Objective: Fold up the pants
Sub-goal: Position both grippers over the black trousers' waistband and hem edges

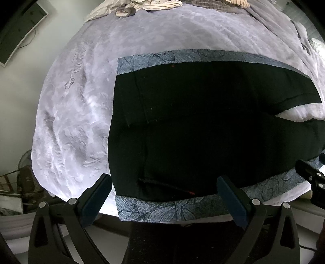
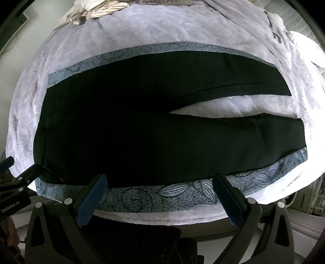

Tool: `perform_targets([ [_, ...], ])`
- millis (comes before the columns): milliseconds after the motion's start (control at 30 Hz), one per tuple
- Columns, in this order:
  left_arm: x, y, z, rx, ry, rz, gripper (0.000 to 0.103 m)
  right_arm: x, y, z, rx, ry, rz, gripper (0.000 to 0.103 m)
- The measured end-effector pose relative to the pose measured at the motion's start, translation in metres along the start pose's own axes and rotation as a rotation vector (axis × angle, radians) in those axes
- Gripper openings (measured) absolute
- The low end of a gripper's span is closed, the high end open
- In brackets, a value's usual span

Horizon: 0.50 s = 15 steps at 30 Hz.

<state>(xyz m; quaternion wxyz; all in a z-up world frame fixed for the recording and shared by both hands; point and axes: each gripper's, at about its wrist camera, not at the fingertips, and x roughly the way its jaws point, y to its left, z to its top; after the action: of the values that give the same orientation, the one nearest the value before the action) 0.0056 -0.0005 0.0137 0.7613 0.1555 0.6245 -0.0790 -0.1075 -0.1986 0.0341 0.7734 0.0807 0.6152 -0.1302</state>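
Note:
Black pants [image 1: 193, 126] with a blue floral stripe [image 1: 158, 211] down each outer side lie flat on a bed, waistband to the left, legs spread to the right [image 2: 142, 130]. My left gripper [image 1: 164, 195] is open and empty, just above the near waist edge. My right gripper [image 2: 160, 190] is open and empty above the near floral stripe [image 2: 182, 193] at mid-leg. The right gripper's tip shows at the right edge of the left wrist view [image 1: 310, 176]; the left gripper shows at the left edge of the right wrist view [image 2: 18, 180].
A pale lilac blanket [image 1: 81, 101] covers the bed [image 2: 203, 26]. Crumpled striped clothes [image 1: 154, 5] lie at the far side. A monitor [image 1: 18, 32] stands on the wall at left; clutter and a fan [image 1: 22, 174] sit by the bed's left side.

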Motion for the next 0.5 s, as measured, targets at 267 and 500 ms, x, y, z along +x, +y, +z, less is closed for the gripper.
perform_targets([
  [267,-0.008,-0.011,0.007,-0.020,0.002,0.028,0.103,0.002,-0.009,0.009,-0.016,0.001,0.027,0.103],
  [500,-0.021,-0.030,0.003,-0.066,-0.003,0.067,0.103,-0.002,-0.029,0.014,-0.059,0.001,0.045,0.103],
])
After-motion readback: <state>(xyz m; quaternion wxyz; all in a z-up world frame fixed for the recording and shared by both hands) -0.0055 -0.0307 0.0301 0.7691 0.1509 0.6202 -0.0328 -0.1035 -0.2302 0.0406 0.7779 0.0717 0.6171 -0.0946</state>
